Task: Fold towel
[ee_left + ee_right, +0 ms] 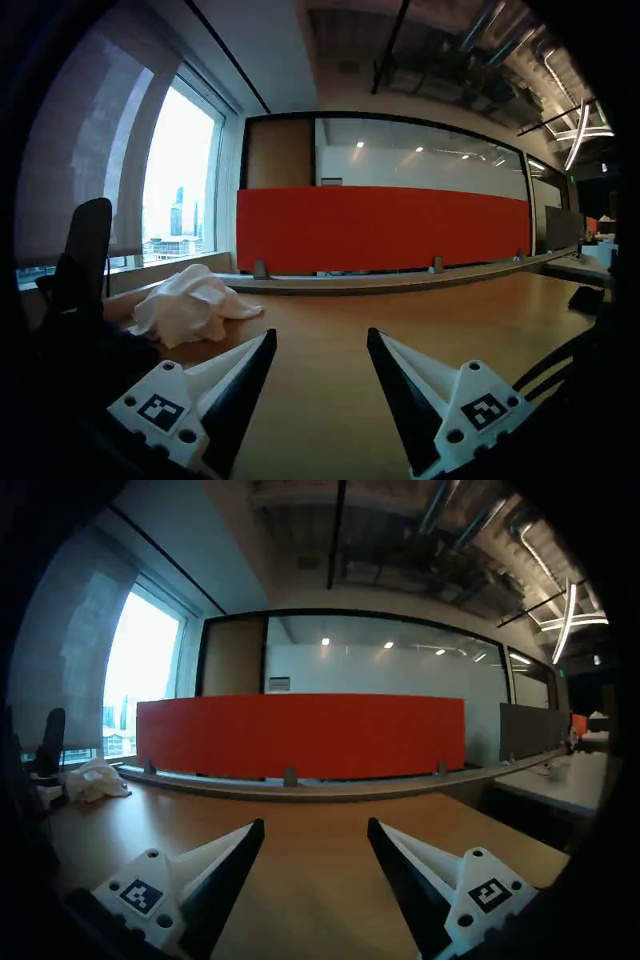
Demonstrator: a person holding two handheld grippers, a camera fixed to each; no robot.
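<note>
1. Ahead of the left tongs [322,332]: bare desk [344,312] right up to the red partition [384,228]. Free passage forward.
2. Front-left of the same tongs: crumpled white towel [192,306] lying on the desk near the window side. Blocks a low sweep that way.
3. Far left: black chair back [86,244] and dark clutter [88,352] just beside the towel. Tight there.
4. Right side: small dark object [586,299] on the desk, well apart. Black cables [560,364] near the right finger.
5. Ahead of the right tongs [316,822]: open desk as far as the metal feet [290,778] of the partition.
6. Right of those tongs: desk edge, a dark gap, then a neighbouring desk [552,788].
7. Both pairs spread apart, with nothing between the fingers.
</note>
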